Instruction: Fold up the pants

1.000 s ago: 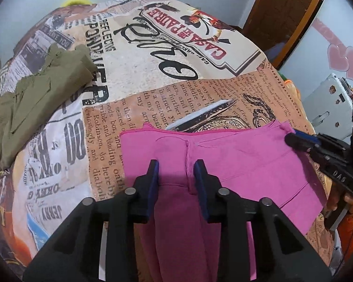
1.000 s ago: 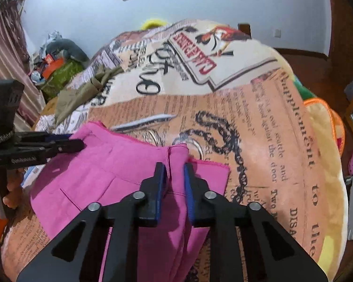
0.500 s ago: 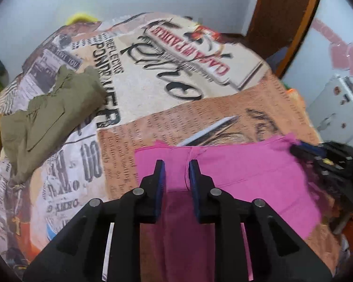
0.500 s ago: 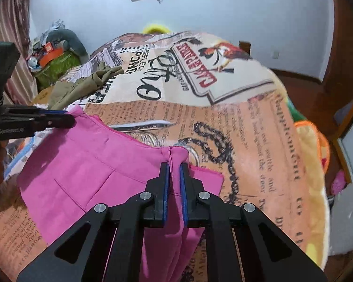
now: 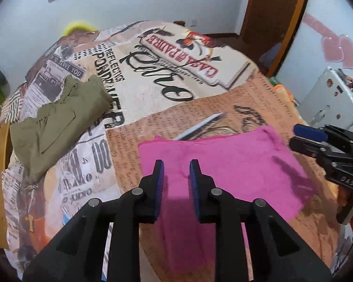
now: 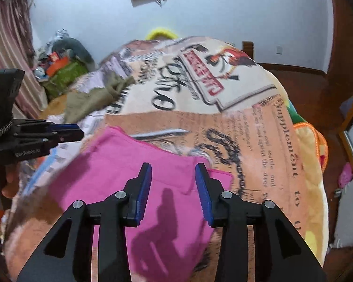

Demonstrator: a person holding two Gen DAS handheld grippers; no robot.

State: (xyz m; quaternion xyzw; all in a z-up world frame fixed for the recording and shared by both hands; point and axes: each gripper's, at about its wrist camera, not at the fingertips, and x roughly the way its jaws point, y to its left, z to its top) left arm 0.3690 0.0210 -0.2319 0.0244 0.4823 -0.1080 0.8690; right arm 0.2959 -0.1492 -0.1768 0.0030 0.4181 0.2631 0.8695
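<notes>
The pink pants [image 5: 223,164] lie flat on the newspaper-print bedspread [image 5: 153,89]. They also show in the right wrist view [image 6: 134,164]. My left gripper [image 5: 175,164] is open and empty, a little above the pants near their left part. My right gripper [image 6: 173,168] is open and empty above the pants' right edge. The right gripper also shows at the right of the left wrist view [image 5: 301,138]. The left gripper shows at the left of the right wrist view [image 6: 78,132].
Olive-green pants [image 5: 58,122] lie folded on the bedspread to the far left. A wooden door [image 5: 270,11] and a white appliance [image 5: 329,101] stand to the right. Clutter [image 6: 61,70] is piled beyond the bed's left side.
Both grippers were shut on the pink pants' top edge; both have opened, let go and lifted. The pants now lie flat.
</notes>
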